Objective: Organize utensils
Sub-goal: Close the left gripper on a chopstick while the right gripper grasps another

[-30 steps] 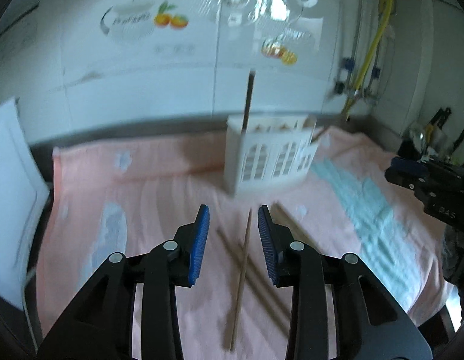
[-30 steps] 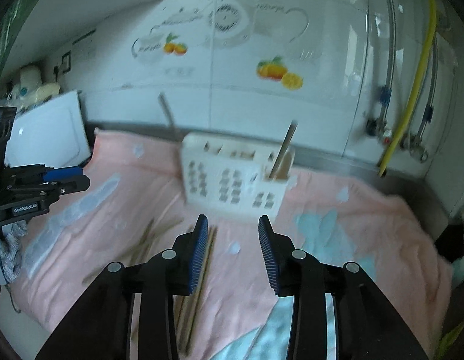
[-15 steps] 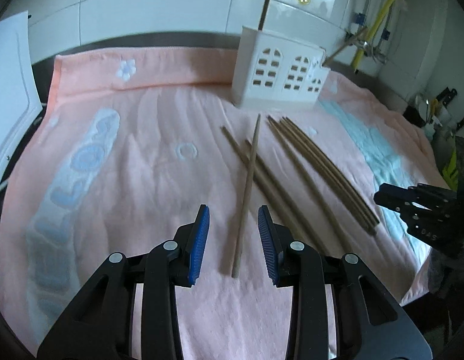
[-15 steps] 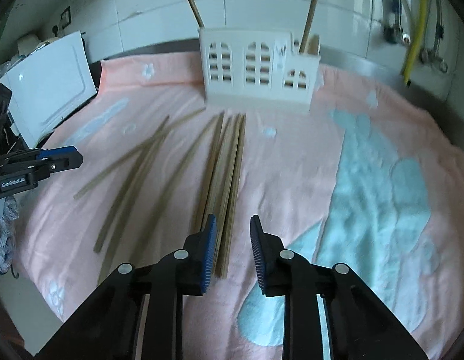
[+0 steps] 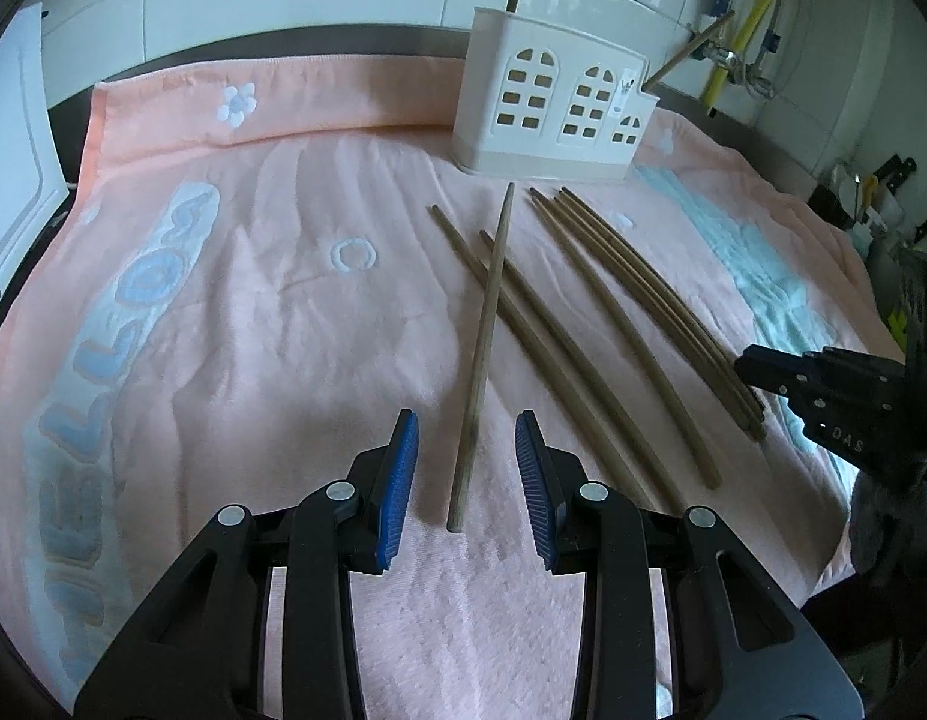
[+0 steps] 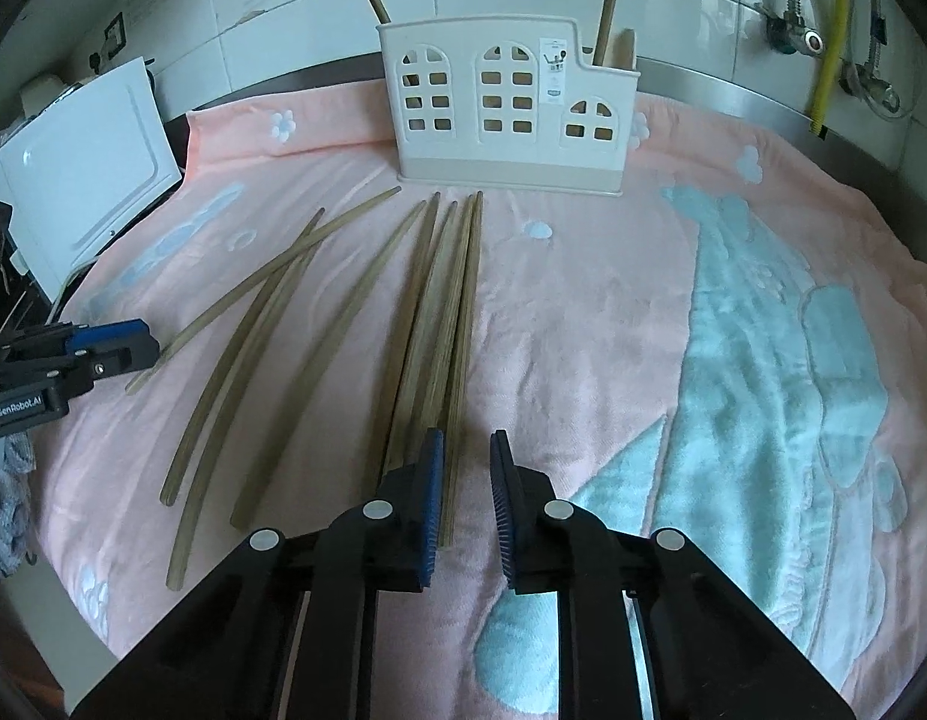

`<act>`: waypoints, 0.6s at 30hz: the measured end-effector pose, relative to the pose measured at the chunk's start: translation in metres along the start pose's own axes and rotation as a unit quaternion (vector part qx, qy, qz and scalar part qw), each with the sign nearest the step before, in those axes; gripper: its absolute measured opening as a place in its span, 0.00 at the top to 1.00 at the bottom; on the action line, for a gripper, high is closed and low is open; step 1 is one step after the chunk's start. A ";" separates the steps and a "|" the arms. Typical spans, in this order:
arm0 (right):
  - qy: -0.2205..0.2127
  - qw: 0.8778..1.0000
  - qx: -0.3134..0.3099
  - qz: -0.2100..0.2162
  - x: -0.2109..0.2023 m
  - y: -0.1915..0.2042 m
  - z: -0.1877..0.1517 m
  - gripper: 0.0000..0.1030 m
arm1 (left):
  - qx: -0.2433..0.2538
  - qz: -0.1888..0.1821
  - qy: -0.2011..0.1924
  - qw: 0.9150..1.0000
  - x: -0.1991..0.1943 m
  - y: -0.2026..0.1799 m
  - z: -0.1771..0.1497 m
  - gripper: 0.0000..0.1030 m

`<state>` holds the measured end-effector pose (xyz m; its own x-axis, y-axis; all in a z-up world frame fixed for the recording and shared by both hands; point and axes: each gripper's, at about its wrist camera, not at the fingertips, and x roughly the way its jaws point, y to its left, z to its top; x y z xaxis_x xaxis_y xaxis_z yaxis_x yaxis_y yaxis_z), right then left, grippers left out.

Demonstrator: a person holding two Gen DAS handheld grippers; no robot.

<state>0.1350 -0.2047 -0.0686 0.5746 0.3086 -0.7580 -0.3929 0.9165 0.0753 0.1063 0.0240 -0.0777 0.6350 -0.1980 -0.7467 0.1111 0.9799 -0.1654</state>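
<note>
Both of my grippers are sitting much lower than a second ago, close over the pink towel [image 5: 235,324], and the white holder [image 6: 505,114] that filled the middle of the view is now standing back near the wall. My right gripper [image 6: 467,495] has just been closing its jaws; a narrow gap is showing between the blue pads, with the end of the rightmost chopstick [image 6: 460,360] lying in it beside the left pad, and I cannot tell whether the pads are touching it. My left gripper [image 5: 466,468] is keeping its jaws apart, and a single chopstick [image 5: 484,360] is lying between the pads, touching neither.

I am looking across a fluffy terry towel, pink with pale blue patches and small white flowers, covering a counter against a glossy white tiled wall. A yellow hose [image 6: 829,48] and metal pipes are running down the wall at the right, and a white board [image 6: 79,162] is resting at the towel's left edge.

Thin brown wooden chopsticks are lying loose on the towel in front of the holder, some bundled side by side, others fanned out. That holder is smooth plastic, box-shaped, pierced with arched window cutouts, and two sticks are standing upright in it.
</note>
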 end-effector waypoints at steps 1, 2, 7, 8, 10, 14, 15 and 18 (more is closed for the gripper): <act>0.001 1.000 -0.002 0.000 0.001 0.001 0.001 0.87 | 0.000 0.000 0.001 1.000 0.001 0.000 0.000 0.67; 0.001 1.000 -0.005 -0.001 0.002 0.002 0.001 0.88 | -0.001 0.001 0.002 1.000 0.002 0.000 -0.001 0.67; 0.003 1.000 -0.007 0.000 0.005 0.004 0.004 0.90 | -0.001 0.002 0.005 1.000 0.006 0.000 0.000 0.67; 0.003 1.000 -0.007 0.000 0.005 0.003 0.005 0.90 | -0.001 0.001 0.005 1.000 0.006 -0.001 0.001 0.67; 0.004 1.000 -0.009 -0.001 0.007 0.004 0.006 0.90 | 0.001 0.000 0.006 1.000 0.008 -0.001 0.001 0.67; 0.007 1.000 -0.010 -0.003 0.012 0.003 0.011 0.90 | 0.001 -0.002 0.009 1.000 0.011 -0.002 0.001 0.67; 0.008 1.000 -0.009 -0.002 0.014 0.003 0.013 0.90 | 0.002 -0.002 0.010 1.000 0.012 -0.003 0.001 0.67; 0.009 1.000 -0.008 -0.001 0.020 0.003 0.015 0.90 | 0.005 -0.003 0.012 1.000 0.015 -0.004 0.002 0.67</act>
<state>0.1557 -0.1927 -0.0738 0.5628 0.3013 -0.7698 -0.4022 0.9133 0.0634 0.1169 0.0171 -0.0872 0.6151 -0.2043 -0.7615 0.1222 0.9789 -0.1639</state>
